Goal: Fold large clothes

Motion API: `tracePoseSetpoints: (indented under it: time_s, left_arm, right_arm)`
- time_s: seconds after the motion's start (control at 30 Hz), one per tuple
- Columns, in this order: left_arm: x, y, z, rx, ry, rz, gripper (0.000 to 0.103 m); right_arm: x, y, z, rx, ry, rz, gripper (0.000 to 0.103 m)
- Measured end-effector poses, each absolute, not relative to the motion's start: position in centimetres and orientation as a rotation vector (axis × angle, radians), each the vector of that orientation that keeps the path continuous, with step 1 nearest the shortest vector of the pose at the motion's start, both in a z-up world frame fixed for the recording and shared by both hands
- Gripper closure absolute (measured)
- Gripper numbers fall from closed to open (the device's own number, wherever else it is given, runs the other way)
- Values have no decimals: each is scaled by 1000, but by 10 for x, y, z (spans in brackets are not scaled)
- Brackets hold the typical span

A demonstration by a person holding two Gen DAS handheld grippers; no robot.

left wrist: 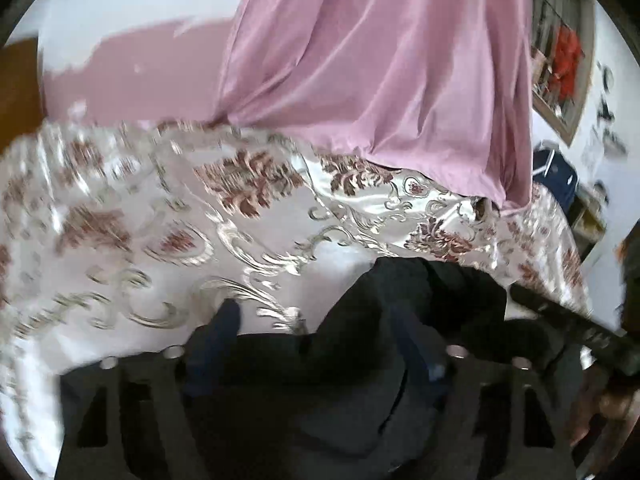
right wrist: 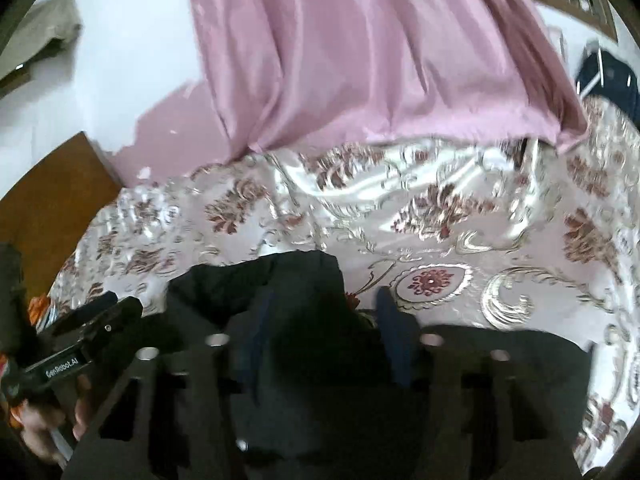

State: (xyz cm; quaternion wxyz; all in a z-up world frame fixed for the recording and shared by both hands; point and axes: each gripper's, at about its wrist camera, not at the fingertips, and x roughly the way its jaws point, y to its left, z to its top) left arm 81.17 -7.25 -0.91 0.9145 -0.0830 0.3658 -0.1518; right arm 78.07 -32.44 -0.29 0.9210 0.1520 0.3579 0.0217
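Observation:
A black garment [left wrist: 420,288] [right wrist: 260,280] lies bunched on a shiny white bedspread [left wrist: 160,220] [right wrist: 460,208] with a maroon floral pattern. In the left wrist view, my left gripper [left wrist: 316,312] straddles one bunch of it. The left finger [left wrist: 228,320] stands clear over the bedspread and the other finger is sunk in the cloth. My right gripper [right wrist: 324,296] has a raised fold between its jaws, and a strip of bedspread shows beside its right finger [right wrist: 388,320]. Both views are blurred. The right gripper's body [left wrist: 580,328] and the left gripper's body [right wrist: 80,344] show at the edges.
A pink curtain [left wrist: 380,60] [right wrist: 360,40] hangs down to the bed's far edge. Brown wooden furniture [right wrist: 52,200] stands at the left. A framed picture [left wrist: 560,60] and a dark blue bag [left wrist: 554,176] are on the right. A hand [right wrist: 40,432] holds the left gripper.

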Motion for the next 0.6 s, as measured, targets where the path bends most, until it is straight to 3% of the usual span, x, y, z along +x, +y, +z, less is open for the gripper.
tracePoseSetpoints:
  time_s: [0.1, 0.17, 0.2, 0.33, 0.6]
  left_arm:
    - [823, -83, -19, -166, 773, -340, 46]
    - [824, -92, -22, -150, 760, -393, 74]
    - [824, -93, -22, -147, 764, -405, 95]
    - [809, -77, -18, -232, 709, -425, 96]
    - [763, -26, -1, -276, 641, -492, 98]
  right_arm:
    - [807, -325, -18, 340, 810, 52, 62]
    - [814, -321, -25, 327, 815, 46, 70]
    - [810, -320, -28, 320, 800, 42, 87]
    - [789, -316, -26, 290, 702, 37, 94]
    - [721, -334, 3, 331, 580, 133, 96]
